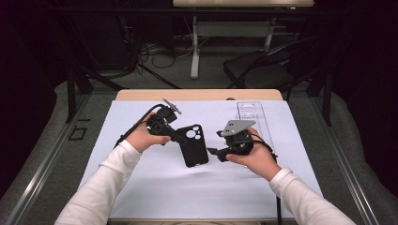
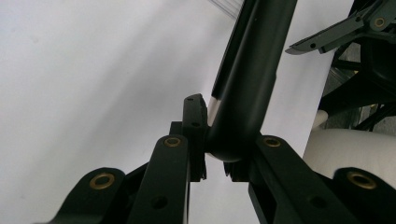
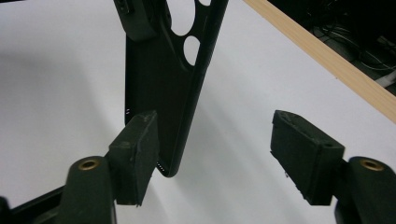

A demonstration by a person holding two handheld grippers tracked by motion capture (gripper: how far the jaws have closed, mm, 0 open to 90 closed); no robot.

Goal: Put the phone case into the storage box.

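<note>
While left gripper (image 1: 180,137) pinches the black phone case (image 1: 193,145) upright above the desk (image 1: 141,187) | right gripper (image 1: 213,152) spread beside its lower edge | keep case steady, clear jaws fully.

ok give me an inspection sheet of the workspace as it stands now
surface: white sheet over a wooden table, bare in front.
job's things: black phone case, held up off the sheet at its camera-hole end.
clutter: clear plastic tray at the far right.
grippers: left gripper shut on the case; right gripper open, jaws wide apart beside the case's lower end.
cables: a black one trails from each gripper.
surroundings: dark room, black chair, floor cables behind.
</note>
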